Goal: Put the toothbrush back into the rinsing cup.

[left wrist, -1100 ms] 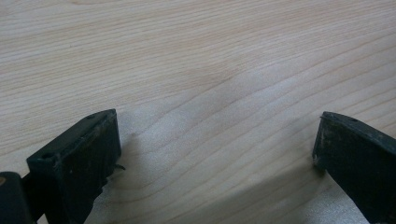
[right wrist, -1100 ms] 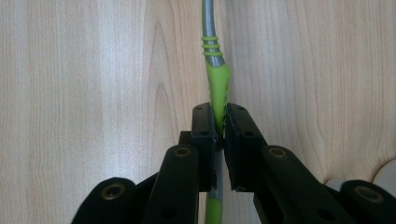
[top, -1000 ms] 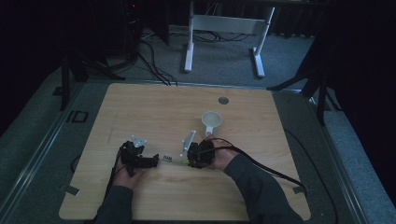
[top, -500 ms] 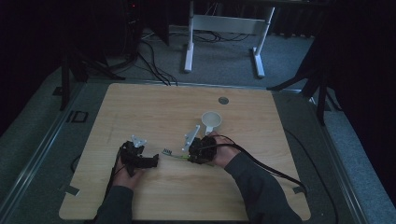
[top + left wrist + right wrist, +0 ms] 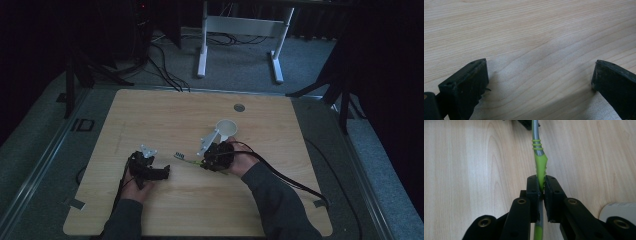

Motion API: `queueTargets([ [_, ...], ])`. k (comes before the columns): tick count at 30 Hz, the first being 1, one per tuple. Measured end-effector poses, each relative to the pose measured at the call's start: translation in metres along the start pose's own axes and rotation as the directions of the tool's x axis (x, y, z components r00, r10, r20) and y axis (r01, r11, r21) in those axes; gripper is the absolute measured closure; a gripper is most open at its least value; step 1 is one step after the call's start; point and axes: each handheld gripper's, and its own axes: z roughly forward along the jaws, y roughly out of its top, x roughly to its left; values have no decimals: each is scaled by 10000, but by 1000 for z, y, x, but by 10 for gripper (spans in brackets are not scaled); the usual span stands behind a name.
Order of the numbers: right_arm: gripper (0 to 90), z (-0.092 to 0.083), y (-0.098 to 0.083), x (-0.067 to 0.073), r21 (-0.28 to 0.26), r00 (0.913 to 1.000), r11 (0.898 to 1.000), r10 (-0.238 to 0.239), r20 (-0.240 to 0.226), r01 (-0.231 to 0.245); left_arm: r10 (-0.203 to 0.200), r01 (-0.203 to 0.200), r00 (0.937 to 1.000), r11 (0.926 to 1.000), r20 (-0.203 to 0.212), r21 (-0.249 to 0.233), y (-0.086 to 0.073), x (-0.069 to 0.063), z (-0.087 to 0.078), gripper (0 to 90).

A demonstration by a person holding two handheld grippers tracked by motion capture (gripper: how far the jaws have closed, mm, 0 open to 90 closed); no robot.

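A: Gripping what, right gripper (image 5: 541,185)?
B: Jaws pinch a green-grey toothbrush (image 5: 540,161) mid-handle, near centre of the table (image 5: 165,110).
A: Left gripper (image 5: 540,82)?
B: Spread wide, nothing between, resting left of the brush.

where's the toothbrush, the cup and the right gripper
toothbrush (image 5: 540,165), right gripper view, green handle grip
cup (image 5: 228,129), high view, rim
right gripper (image 5: 541,185), right gripper view, between the tips clamping the handle

High view is pretty dim, dark all around the worktop (image 5: 150,115); both gripper views are bright, sharp, softly shadowed.
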Motion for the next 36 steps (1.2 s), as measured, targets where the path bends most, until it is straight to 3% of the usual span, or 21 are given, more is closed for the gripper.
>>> queueTargets([
  [16, 823, -7, -1, -7, -709, 9984, 9966, 437, 349, -412, 4, -4, 10000, 10000, 2, 1, 0, 0, 0, 18],
  [21, 823, -11, -4, -10, -1200, 9960, 9903, 766, 456, -706, 7, -7, 10000, 10000, 4, -4, 0, 0, 0, 18],
  [36, 823, -19, -11, -17, -1679, 9896, 9792, 1269, 672, -1142, 19, -19, 10000, 10000, -1, 4, 0, 0, 0, 18],
])
